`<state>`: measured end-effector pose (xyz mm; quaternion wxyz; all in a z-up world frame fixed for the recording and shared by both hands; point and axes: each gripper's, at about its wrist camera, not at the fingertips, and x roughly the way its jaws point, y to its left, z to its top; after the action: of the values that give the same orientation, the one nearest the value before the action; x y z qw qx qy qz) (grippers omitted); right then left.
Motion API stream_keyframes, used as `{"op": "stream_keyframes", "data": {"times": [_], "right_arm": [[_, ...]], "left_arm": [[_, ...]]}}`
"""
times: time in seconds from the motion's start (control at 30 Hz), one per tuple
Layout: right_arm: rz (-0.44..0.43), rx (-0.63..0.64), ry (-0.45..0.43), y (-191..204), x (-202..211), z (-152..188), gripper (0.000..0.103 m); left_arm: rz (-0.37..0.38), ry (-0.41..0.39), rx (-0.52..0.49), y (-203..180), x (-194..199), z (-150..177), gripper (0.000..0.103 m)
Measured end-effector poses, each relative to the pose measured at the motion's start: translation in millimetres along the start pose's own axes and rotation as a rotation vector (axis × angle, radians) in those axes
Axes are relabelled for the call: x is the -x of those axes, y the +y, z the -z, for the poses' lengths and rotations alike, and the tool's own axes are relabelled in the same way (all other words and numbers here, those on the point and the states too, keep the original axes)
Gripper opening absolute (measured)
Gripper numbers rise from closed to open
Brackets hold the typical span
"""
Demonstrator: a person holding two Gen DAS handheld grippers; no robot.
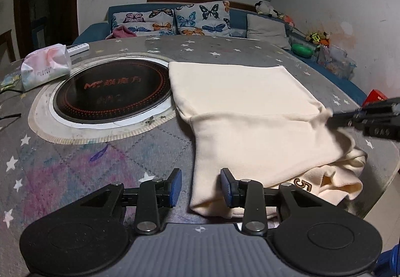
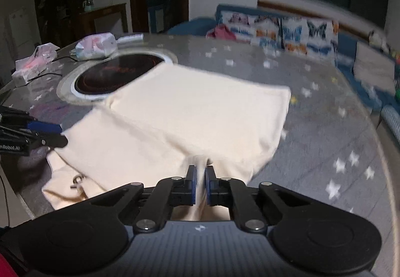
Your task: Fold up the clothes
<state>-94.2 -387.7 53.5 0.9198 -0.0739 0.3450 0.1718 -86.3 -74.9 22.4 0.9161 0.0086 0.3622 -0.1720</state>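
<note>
Cream garment lies partly folded on the star-patterned table, one edge overlapping the round induction cooktop. Right gripper is clenched on a pinch of its fabric, while the left gripper hangs released, fingers astride the near edge.

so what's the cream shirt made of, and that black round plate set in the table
Cream shirt: looks like soft matte knit, maybe cotton or fleece; it drapes and bunches where the right gripper pinches it.
Black round plate: likely glass or ceramic, glossy, reflecting light, with red printed markings.
</note>
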Motion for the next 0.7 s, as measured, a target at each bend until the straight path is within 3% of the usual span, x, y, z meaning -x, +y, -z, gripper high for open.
{"op": "stream_keyframes", "data": {"times": [0.13, 0.3, 0.47, 0.7], "right_arm": [[0.021, 0.015, -0.068, 3, 16, -12, 0.006], [0.097, -0.028, 0.019, -14, -6, -3, 0.008], [0.060, -0.006, -0.010, -13, 3, -6, 0.009], [-0.011, 0.045, -0.002, 4, -11, -10, 0.009]], "left_arm": [[-0.001, -0.002, 0.007, 1, -1, 1, 0.038], [-0.002, -0.010, -0.003, 2, 4, -2, 0.037], [0.011, -0.060, -0.017, -1, 13, -19, 0.037], [0.067, -0.078, -0.053, -18, -16, -46, 0.035]]}}
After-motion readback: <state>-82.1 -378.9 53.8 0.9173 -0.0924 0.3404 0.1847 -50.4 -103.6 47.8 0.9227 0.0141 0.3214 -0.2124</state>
